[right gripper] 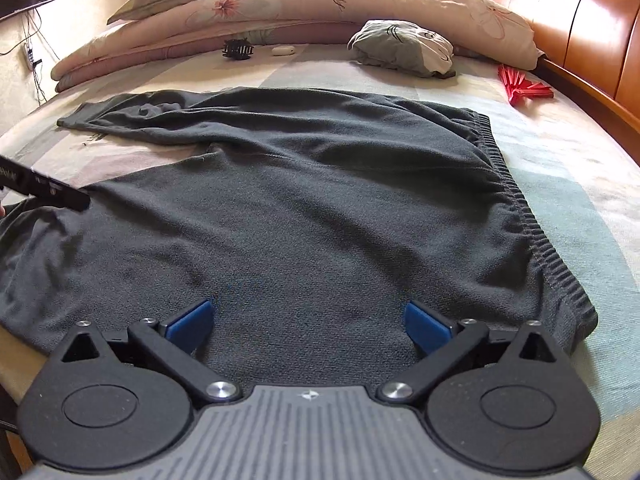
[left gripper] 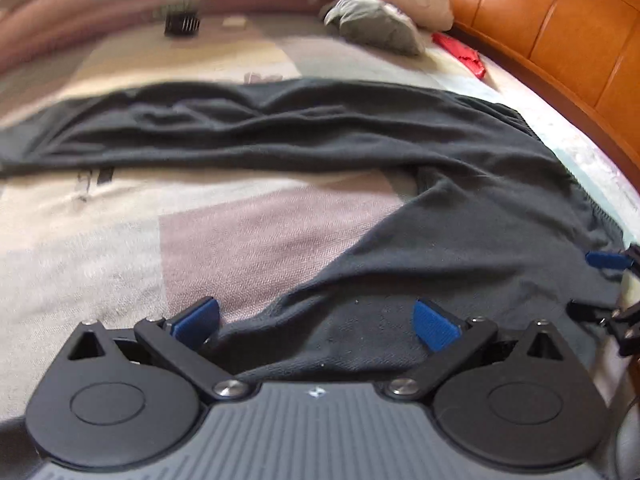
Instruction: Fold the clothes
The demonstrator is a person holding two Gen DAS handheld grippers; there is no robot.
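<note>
Your dark grey knitted trousers (right gripper: 304, 184) lie spread on the bed (right gripper: 560, 184), over its bedcover with pale patchwork blocks. The ribbed elastic waistband (right gripper: 520, 208) is on the right side, and one leg goes away to the far left.

Your right tongs (right gripper: 308, 322) stand wide, with both blue pads over the grey cloth and nothing pressed between them. Your left tongs (left gripper: 316, 322) are also wide; the right pad is over the trouser cloth and the left pad is near its edge, over the bedcover. No cloth is gripped.

Behind the trousers you see a small grey-green cushion (right gripper: 404, 50), a red folded fan (right gripper: 522, 86) and a rolled pink flowered quilt (right gripper: 280, 8). The orange wooden headboard (right gripper: 580, 20) is at the right.
</note>
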